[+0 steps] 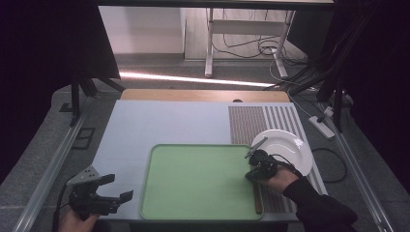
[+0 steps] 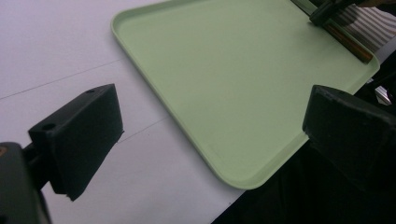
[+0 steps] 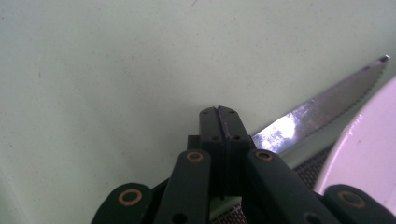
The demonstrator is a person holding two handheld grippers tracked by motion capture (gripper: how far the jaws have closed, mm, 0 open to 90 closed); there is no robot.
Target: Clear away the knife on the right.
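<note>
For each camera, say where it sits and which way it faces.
High view: above the person's side, looking forward and down at the table; both hands show with the left gripper and right gripper.
Left gripper view: looks along its open jaws at the green tray.
Right gripper view: looks along its shut jaws; a knife and white plate lie beyond.
All share the tray.

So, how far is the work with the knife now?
In hand: the right gripper, jaws shut, rests against the knife at the green tray's right rim, beside the white plate. Nothing lies in the tray. The left gripper waits open.
</note>
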